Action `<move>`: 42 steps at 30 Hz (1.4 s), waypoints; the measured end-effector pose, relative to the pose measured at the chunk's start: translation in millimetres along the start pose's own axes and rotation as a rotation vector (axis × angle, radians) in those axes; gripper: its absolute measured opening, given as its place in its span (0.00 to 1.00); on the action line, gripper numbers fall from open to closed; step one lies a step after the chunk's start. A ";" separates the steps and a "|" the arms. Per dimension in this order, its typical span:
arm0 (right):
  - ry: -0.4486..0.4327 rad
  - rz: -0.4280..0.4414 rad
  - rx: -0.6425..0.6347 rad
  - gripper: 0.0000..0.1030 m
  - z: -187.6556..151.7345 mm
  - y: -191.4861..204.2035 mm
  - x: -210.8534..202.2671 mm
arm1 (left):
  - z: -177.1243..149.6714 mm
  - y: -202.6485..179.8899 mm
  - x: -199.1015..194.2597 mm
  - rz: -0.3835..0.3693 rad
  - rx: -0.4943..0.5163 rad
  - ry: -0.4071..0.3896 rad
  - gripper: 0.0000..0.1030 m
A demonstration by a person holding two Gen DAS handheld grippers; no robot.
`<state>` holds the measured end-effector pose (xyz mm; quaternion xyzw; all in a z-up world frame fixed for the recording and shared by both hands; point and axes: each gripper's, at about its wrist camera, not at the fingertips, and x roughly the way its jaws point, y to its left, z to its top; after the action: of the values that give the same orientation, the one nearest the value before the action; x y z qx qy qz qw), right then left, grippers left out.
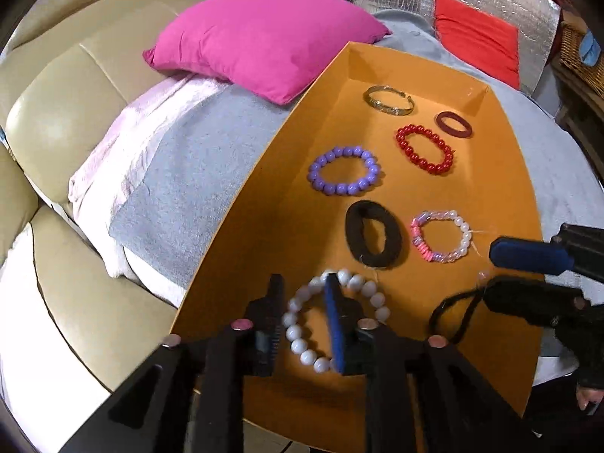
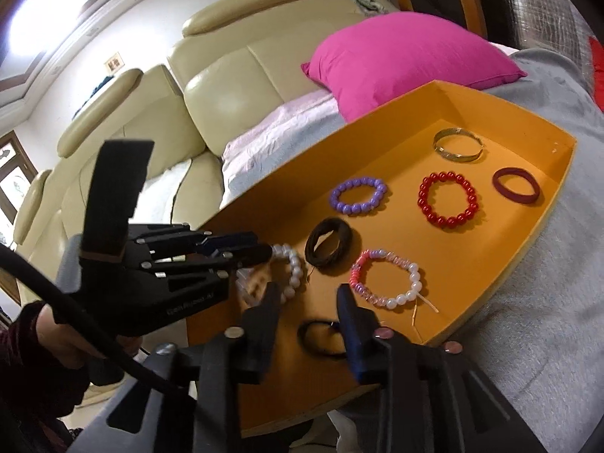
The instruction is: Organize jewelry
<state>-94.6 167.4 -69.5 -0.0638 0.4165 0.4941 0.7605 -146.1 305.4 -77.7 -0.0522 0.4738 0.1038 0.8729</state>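
While six pieces sit neatly in our orange tray (image 1: pixel 241 204), our open left tongs (image 1: pixel 305 321) straddle the white bead bracelet (image 1: pixel 302 343), and our open right tongs (image 2: pixel 307 324) hover over the black hair tie (image 2: pixel 321 339).

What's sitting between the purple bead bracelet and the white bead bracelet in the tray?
The thick black hair tie lies between the purple bead bracelet and the white bead bracelet, slightly off to the side; clearest in the left wrist view.

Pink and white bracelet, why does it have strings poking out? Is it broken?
Maybe. The pink and white bracelet has loose string ends sticking out past its white beads onto the orange tray. It might be an untrimmed knot or a snapped cord; I can't tell. The other bracelets lie as neat closed rings.
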 end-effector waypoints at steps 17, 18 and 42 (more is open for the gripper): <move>-0.145 -0.107 0.051 0.35 -3.3 -9.3 -58.3 | 11.1 -42.8 -80.7 0.196 0.110 -0.185 0.60; -0.154 -0.117 0.053 0.38 -4.2 -8.7 -62.6 | 10.7 -45.3 -86.1 0.209 0.114 -0.196 0.60; -0.274 -0.461 0.128 0.58 -37.4 61.5 -161.3 | -17.0 -58.7 -198.4 0.305 0.092 -0.403 0.82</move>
<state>-192.1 66.8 38.1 -0.0415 0.3144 0.2845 0.9047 -251.5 218.9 78.8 0.0814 0.2968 0.2210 0.9255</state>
